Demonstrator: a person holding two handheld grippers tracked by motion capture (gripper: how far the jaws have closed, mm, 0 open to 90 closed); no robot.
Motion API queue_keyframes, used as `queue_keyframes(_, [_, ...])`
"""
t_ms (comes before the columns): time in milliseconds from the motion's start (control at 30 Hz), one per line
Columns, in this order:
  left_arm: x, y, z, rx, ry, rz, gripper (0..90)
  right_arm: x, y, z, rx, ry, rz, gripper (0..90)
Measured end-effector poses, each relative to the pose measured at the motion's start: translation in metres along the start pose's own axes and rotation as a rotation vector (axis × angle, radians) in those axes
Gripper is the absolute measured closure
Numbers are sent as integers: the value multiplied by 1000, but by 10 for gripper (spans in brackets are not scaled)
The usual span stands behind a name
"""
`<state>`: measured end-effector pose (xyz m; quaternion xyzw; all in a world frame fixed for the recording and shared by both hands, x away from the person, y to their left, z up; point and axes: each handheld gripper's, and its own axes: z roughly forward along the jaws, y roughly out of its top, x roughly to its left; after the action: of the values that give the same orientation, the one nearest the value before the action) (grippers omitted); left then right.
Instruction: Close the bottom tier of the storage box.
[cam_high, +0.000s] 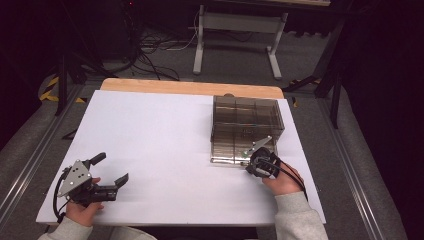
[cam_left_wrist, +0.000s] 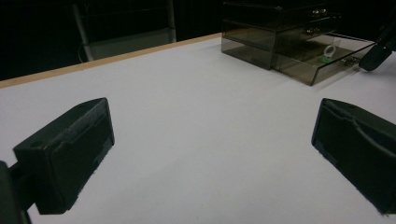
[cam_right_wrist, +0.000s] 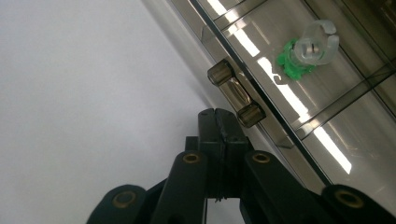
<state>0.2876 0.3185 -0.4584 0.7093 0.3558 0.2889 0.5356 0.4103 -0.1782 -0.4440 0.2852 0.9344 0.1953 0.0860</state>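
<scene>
Looks like the drawer-handling step – right tool (cam_right_wrist: 218, 122) pinched closed on nothing, tips just short of the handle (cam_right_wrist: 236, 99) of the bottom drawer (cam_high: 235, 156) at the counter's right, left tool (cam_high: 111, 172) parked wide open and empty – next up, probably opening around that handle.

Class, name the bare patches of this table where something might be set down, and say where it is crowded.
Free: the white table between the left tongs and the smoky drawer box, and its far-left part. Crowded: the near-right, where the right tongs meet the open drawer.
</scene>
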Motion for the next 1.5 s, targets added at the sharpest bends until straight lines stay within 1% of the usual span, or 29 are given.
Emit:
queue_keyframes(200, [0, 0, 0, -3, 1, 0, 3, 1, 1, 3, 2, -12, 5, 900])
queue_keyframes(533, [0, 0, 0, -3, 1, -1, 3, 0, 2, 3, -2, -14, 9, 900])
queue_keyframes(700, [0, 0, 0, -2, 1, 0, 3, 1, 3, 4, -8, -28, 16, 900])
queue_keyframes(800, [0, 0, 0, -1, 2, 1, 3, 1, 4, 5, -19, -52, 23, 900])
queue_keyframes(900, [0, 0, 0, -2, 1, 2, 3, -1, 5, 6, -29, -63, 30, 900])
queue_keyframes(1100, [0, 0, 0, -1, 2, 2, 3, -5, 5, 8, -49, -111, 52, 900])
queue_keyframes(1500, [0, 0, 1, -2, 2, 3, 3, -10, 9, 12, -83, -157, 90, 900])
